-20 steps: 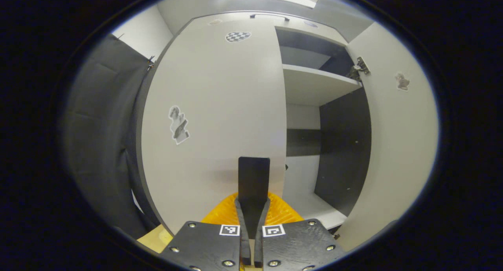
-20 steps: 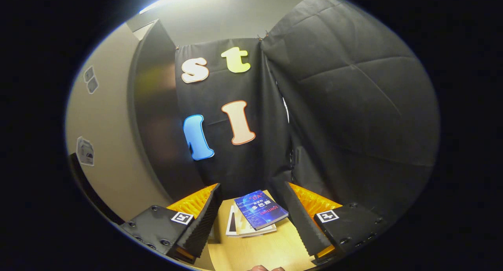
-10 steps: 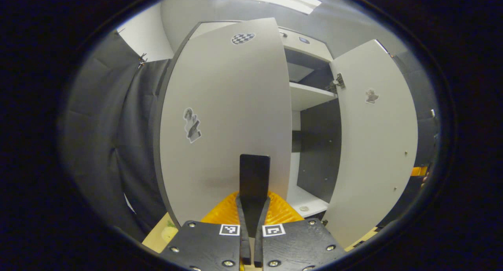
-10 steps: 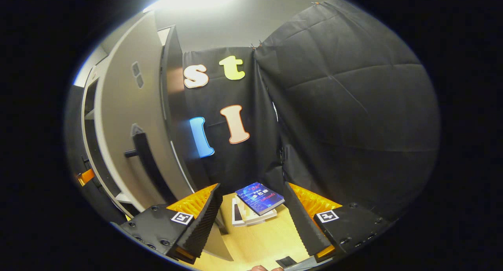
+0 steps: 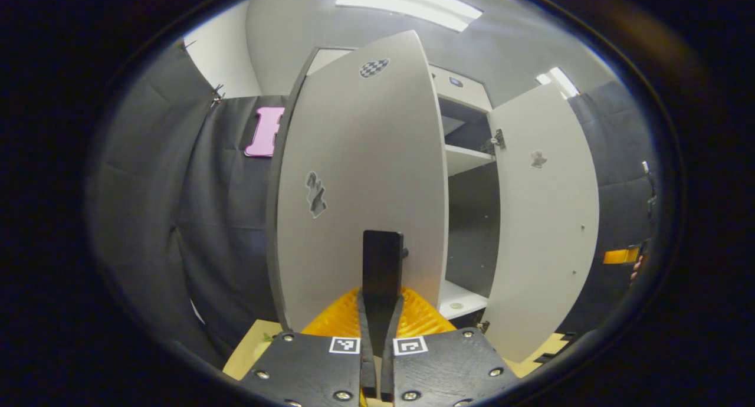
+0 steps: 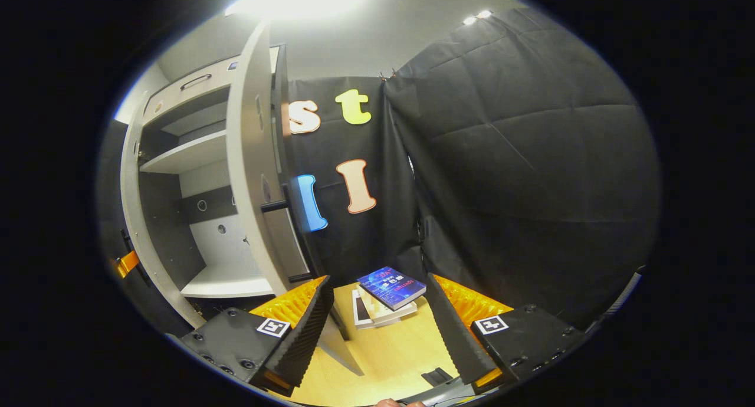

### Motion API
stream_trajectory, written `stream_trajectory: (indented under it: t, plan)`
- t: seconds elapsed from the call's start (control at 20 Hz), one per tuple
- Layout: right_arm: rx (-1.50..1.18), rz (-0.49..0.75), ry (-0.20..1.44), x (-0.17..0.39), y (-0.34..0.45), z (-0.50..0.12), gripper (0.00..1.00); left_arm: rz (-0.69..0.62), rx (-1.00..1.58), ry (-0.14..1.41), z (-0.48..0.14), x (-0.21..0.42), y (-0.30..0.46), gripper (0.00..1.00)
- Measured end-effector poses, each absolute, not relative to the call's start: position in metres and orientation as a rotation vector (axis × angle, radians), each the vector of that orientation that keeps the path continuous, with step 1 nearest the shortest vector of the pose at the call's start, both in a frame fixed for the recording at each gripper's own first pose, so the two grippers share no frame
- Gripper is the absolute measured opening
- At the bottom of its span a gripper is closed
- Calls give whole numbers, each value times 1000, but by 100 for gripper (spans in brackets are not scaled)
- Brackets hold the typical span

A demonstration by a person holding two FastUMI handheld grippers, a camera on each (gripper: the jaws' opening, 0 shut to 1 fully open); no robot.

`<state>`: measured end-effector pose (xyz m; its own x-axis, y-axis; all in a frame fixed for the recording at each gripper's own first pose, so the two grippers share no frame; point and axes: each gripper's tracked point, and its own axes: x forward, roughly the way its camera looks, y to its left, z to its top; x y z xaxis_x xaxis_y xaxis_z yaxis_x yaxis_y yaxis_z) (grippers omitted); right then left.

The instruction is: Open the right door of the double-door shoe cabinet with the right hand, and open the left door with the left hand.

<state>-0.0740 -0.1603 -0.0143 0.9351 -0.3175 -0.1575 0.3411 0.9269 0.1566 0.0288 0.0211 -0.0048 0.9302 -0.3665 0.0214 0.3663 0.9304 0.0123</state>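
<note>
In the left gripper view, black cloth covers the left of the frame. Just right of it, centre frame, stands the left door (image 5: 360, 183) of the shoe cabinet (image 5: 466, 159), swung partly out, with a small sticker (image 5: 316, 193) on its pale face and a checkered one (image 5: 374, 67) near its top. At the bottom centre the left hand-held gripper (image 5: 382, 265) has its fingers drawn together on the door's dark handle (image 5: 383, 259), which rises upright between them. Right of the door's edge the cabinet's inside shows a white shelf (image 5: 466, 158) and a dark side wall. Farther right the right door (image 5: 542, 218) stands wide open, a hinge (image 5: 494, 143) at its upper inner edge.

In the right gripper view, the cabinet fills the left of the frame, its shelves and floor panel exposed. The right door (image 6: 253, 171) is seen nearly edge-on, its handle (image 6: 277, 206) sticking out toward the cloth wall. At the bottom centre the right hand-held gripper (image 6: 377, 330) is spread wide with nothing between its fingers. Between them, farther off, a stack of books (image 6: 386, 295) lies on the wooden bench (image 6: 383, 360), a blue-covered one on top.
</note>
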Motion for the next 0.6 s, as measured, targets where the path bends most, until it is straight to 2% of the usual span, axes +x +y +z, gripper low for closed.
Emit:
stream_trajectory:
  t: [0.15, 0.2, 0.25, 0.3, 0.6]
  plan:
    - [175, -325, 121, -78, -148, -12, 98, -365, -5, -26, -2, 24, 44, 5]
    - [174, -320, 124, -80, -143, -14, 92, -354, 8, -29, -2, 20, 52, 5]
    - [174, -315, 127, -81, -140, -15, 98, -342, 17, -31, -2, 18, 59, 5]
    - [176, -311, 129, -83, -136, -15, 92, -327, 16, -33, 0, 16, 69, 5]
    - [188, -276, 109, -85, -115, -10, 92, -303, 28, -16, 1, 11, 107, 4]
